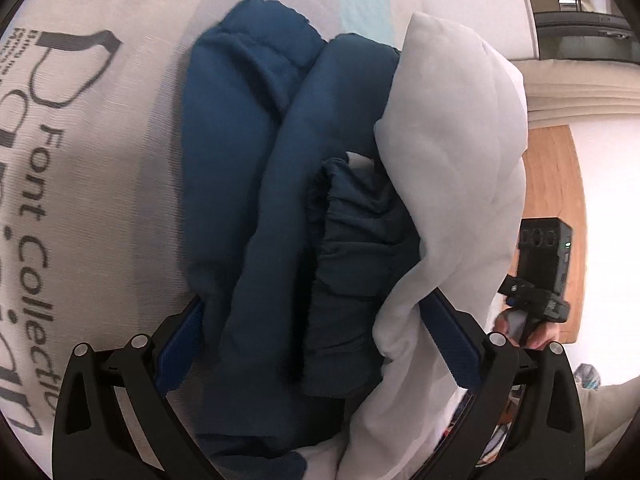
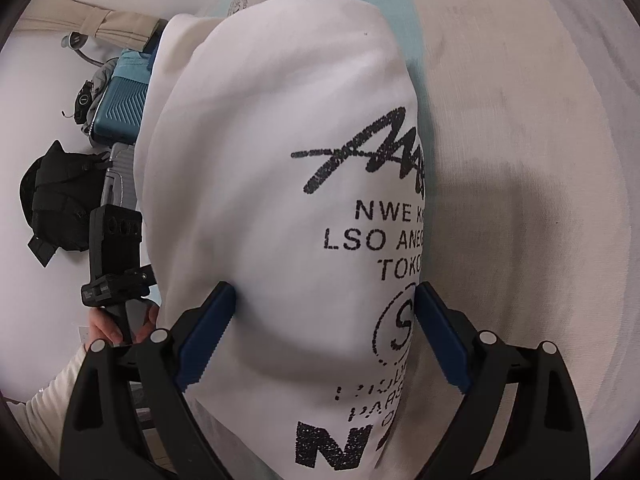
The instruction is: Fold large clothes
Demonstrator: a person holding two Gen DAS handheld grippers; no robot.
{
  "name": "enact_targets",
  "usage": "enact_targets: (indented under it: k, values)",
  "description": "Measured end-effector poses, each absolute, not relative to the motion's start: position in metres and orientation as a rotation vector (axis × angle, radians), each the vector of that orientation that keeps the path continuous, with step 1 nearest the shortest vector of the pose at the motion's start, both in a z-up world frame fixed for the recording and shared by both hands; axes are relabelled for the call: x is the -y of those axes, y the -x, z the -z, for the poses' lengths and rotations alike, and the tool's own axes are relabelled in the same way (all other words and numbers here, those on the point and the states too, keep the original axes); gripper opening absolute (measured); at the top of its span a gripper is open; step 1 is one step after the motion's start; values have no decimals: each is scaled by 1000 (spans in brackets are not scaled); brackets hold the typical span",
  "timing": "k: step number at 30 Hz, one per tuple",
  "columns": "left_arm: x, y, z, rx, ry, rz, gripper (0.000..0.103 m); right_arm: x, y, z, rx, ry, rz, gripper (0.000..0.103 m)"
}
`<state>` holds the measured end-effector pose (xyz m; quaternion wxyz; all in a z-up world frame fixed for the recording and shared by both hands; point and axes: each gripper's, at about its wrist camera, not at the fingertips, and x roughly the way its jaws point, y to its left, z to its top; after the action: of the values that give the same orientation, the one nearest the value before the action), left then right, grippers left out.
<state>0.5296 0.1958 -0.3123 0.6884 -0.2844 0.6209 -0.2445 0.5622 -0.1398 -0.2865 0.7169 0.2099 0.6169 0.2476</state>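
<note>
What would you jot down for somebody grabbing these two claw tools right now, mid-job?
Left gripper: jaws wide, a bunched blue and white garment between its fingers; whether they actually pinch it is unclear.
Right gripper: jaws wide around the white printed fabric, fingers touching both sides.
The bundle is over the printed bed sheet.
Done: blue sleeves are drawn in over the middle.
Left: probably set the bundle down, flatten it, finish the fold. Whether both views show one garment cannot be told.
</note>
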Motion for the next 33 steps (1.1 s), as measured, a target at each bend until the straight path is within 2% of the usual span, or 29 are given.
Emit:
enact_targets:
  k: [6,13,27,30,33]
  values:
    - [-189,-528,311,-1373,677,606,97,144,-563,303,-1401,-562,-549,90]
    - [-212,-518,319,-1281,869,657,97,148,-561,307,-1395,-587,-557,90]
    - [-176,-523,313,-1313,773,670,96,151,-561,313,-1390,-590,-558,89]
    - [-175,-530,313,-1317,759,661,88,154,-559,314,-1385,-581,-561,84]
    - [-179,-529,313,-1318,760,650,76,153,-557,312,-1380,-571,-564,79]
